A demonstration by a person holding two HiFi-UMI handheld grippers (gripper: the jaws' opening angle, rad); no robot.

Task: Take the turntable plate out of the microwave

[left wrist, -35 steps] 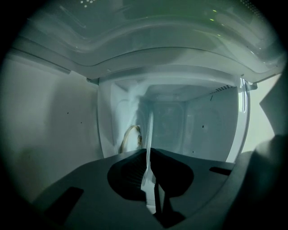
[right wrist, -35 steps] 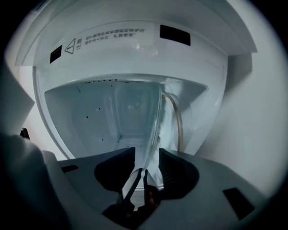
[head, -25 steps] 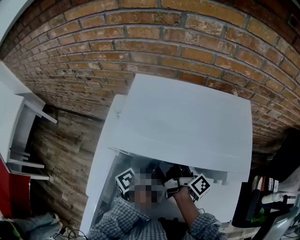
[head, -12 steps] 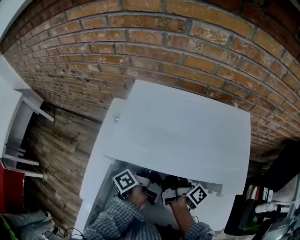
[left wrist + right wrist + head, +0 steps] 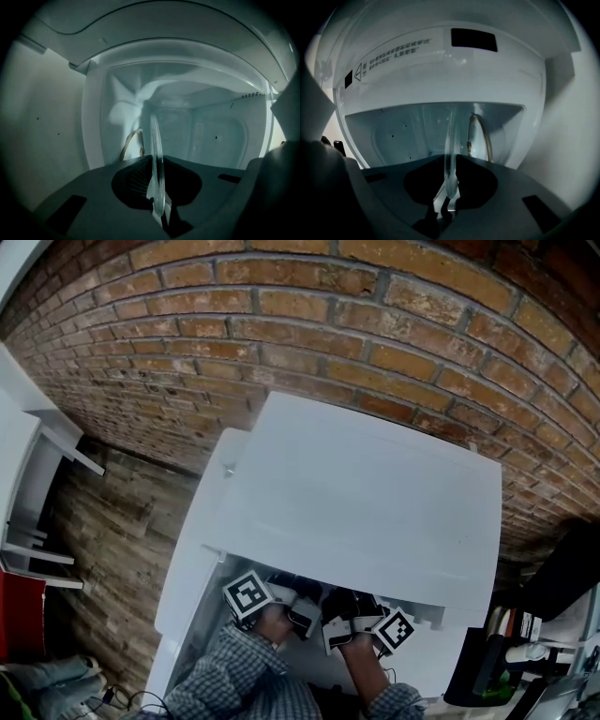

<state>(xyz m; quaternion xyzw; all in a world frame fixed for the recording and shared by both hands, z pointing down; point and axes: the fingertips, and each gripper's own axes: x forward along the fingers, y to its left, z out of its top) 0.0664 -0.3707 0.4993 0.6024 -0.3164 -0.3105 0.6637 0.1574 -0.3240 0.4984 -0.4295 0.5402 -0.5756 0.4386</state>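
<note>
The left tool [image 5: 157,201] and right tool [image 5: 450,201] are both pinching the glass plate [image 5: 154,140] by its rim, apparently sharing its weight inside the microwave [image 5: 375,493].

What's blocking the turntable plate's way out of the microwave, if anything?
Nothing visible. The left claw and right claw each clamp the rim of the turntable plate. The tan roller ring sits beside the plate, deeper in the cavity, not across its way out. The door is swung open.

Kitchen corner: brick wall [image 5: 375,315], plank floor [image 5: 112,549], white microwave [image 5: 366,502].
</note>
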